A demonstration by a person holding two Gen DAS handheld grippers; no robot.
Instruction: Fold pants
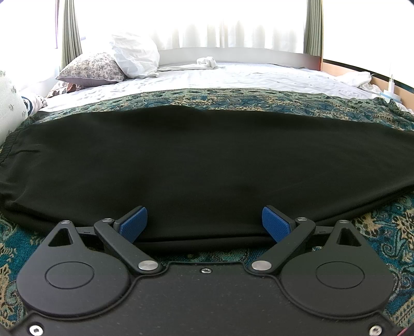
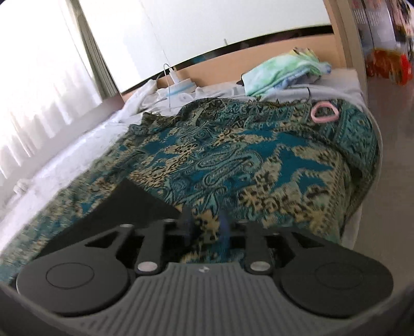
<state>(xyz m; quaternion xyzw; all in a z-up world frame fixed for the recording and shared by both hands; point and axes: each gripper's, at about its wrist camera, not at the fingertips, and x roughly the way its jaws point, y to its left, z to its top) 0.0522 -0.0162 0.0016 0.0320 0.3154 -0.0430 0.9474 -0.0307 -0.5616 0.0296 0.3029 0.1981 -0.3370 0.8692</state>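
- Left wrist view: black pants (image 1: 207, 165) lie spread flat across a teal paisley blanket (image 1: 383, 227) on a bed, waistband at the left edge.
- The left gripper (image 1: 204, 223) hovers at the pants' near edge, its blue pads (image 1: 133, 223) wide apart and gripping nothing.
- Behind, a white sheet (image 1: 233, 77), a floral pillow (image 1: 90, 68), a white pillow (image 1: 135, 54) and bright curtains (image 1: 233, 23).
- Right wrist view is blurred: the right gripper (image 2: 205, 224) is partly open over the blanket, holding nothing; a corner of the pants (image 2: 129, 204) lies just left of it.
- A pink ring (image 2: 324, 112) rests on the blanket; folded green cloth (image 2: 282, 72) sits by the wooden bed frame (image 2: 214, 72).
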